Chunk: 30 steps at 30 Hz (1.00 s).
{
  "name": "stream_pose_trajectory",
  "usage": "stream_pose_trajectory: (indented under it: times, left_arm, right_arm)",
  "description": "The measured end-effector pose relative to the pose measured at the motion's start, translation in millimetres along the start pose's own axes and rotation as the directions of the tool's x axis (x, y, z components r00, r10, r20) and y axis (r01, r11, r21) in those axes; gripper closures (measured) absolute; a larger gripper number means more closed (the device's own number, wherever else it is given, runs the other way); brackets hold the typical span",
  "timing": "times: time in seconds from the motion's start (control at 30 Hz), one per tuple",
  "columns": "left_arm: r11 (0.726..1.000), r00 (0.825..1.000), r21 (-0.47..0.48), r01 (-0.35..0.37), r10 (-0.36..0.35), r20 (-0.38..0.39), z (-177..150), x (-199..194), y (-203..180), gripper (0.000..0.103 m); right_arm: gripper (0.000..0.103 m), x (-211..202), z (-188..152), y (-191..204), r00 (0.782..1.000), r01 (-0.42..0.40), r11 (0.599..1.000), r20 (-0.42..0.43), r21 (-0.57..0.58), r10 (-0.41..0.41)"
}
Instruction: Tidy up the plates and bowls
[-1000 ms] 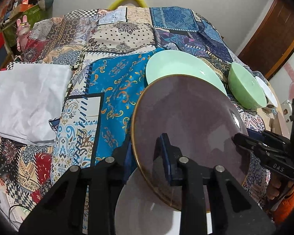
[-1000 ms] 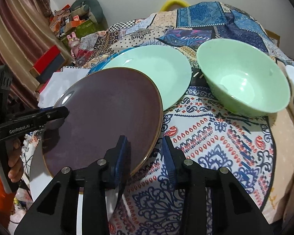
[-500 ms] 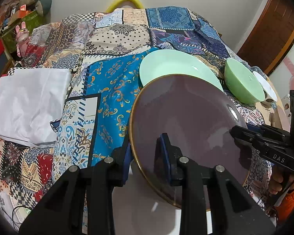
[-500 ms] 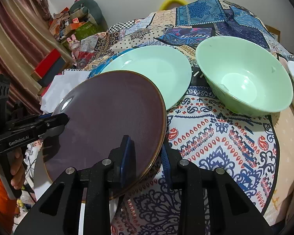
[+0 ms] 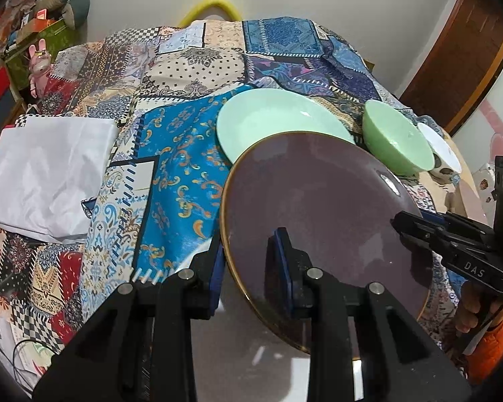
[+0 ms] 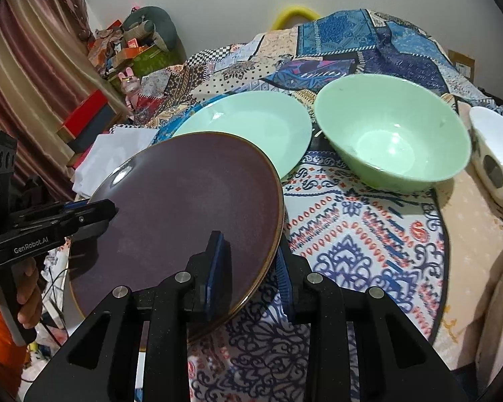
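Both clamped on the brown plate [image 5: 318,221], left gripper [image 5: 248,261] pinching its left rim, right gripper [image 6: 251,264] its right rim, held tilted above the table's near edge, with the green plate [image 6: 251,124] lying just beyond, toward the middle, and the green bowl [image 6: 392,137] rightward.

I see a patchwork cloth [image 5: 184,154] of blue, cream and red prints covering the table. On its left side lies a folded white sheet [image 5: 47,174]. Behind, a pink rabbit figure [image 5: 39,67] stands beside a green box [image 5: 47,42] of clutter. A yellow curved object [image 6: 296,15] rises past the far edge. Striped curtains [image 6: 23,77] hang left; a brown wooden door [image 5: 452,77] stands right.
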<state>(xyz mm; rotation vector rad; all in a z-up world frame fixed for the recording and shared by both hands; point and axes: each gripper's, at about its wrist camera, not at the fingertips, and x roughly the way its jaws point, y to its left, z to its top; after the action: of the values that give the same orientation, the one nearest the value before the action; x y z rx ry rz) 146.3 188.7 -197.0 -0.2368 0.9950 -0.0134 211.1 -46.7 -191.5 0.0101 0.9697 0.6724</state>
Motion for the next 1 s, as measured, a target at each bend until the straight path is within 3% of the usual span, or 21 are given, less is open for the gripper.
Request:
stream_pose_trajectory:
  times: [1.0]
  left_arm:
    - [0.996,0.998,0.082,0.037,-0.041,0.043,-31.6,-65.0,-111.6,0.075]
  right_arm:
    - [0.076,-103.2,-39.3,-41.2,0.991,0.039,0.999,0.123,0.032,-0.043]
